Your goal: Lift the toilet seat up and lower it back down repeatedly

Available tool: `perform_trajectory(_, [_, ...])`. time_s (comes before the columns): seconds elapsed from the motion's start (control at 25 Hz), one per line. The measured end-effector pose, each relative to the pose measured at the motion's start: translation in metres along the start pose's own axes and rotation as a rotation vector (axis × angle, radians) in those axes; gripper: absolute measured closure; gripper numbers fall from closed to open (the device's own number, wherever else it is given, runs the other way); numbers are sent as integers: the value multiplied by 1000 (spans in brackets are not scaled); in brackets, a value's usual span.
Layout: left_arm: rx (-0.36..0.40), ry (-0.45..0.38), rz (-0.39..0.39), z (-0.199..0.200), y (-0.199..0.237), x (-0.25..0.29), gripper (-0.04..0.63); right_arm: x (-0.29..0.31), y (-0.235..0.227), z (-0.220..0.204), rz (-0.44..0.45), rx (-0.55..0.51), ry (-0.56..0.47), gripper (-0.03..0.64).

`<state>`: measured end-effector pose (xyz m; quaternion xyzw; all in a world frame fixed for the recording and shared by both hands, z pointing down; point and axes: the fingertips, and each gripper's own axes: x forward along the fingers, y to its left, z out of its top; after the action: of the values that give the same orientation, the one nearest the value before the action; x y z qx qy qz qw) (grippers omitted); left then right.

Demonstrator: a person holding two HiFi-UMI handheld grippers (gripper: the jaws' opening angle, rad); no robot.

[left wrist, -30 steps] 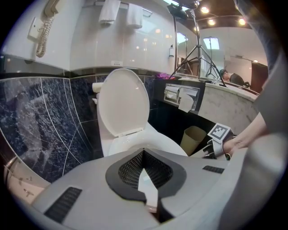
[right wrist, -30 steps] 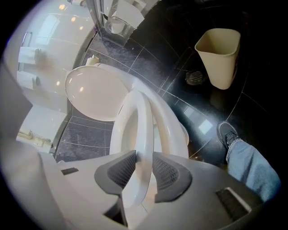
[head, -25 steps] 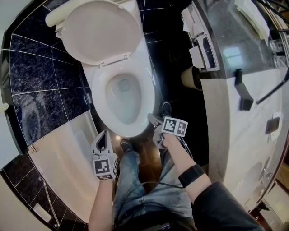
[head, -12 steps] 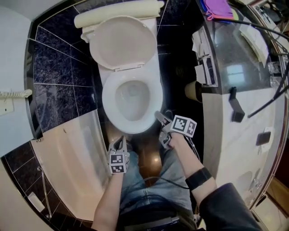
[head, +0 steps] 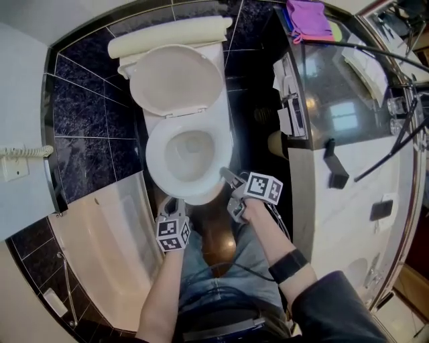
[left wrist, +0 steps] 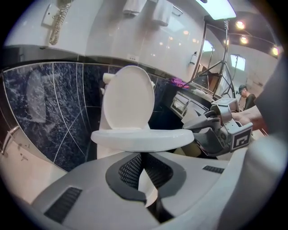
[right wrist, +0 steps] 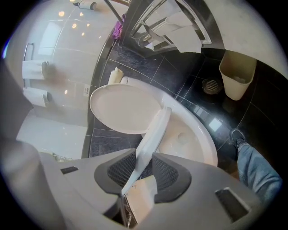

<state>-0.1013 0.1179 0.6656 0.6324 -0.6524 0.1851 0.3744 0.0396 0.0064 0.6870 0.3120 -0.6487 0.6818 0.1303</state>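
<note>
A white bathtub [head: 100, 228] sits on the left, next to a wall of dark blue tiles [head: 87, 114]. A wall phone [head: 15, 164] with a curly cord hangs on the white wall. On the right is a long shiny counter [head: 322, 80] with a purple cloth [head: 307, 19] at its far end. A small cream bin [right wrist: 237, 74] stands on the dark floor, near a round drain [right wrist: 210, 86].

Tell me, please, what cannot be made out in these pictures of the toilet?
White toilet seat: in the head view it blends into the white toilet bowl, so its tilt is unreadable there.
Beige waste bin: its contents are too small to tell in the right gripper view.
Purple cloth: cut off by the head view's top edge.
Toilet's foot: hidden behind the left tool's grey body in the left gripper view.
</note>
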Motion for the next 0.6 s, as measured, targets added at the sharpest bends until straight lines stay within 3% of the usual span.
perform_trajectory(0.16, [-26, -38, 29, 35, 2, -1, 595, -8, 23, 16, 31, -29, -4, 480])
perform_trajectory(0.36, [12, -93, 47, 92, 3, 3, 595, -27, 42, 36, 12, -198, 10, 499])
perform_trajectory(0.52, [35, -156, 77, 142, 13, 13, 595, -37, 46, 52, -45, -330, -10, 588])
perform_trajectory(0.6, [57, -181, 92, 168, 16, 19, 595, -38, 50, 57, -67, -406, -8, 600])
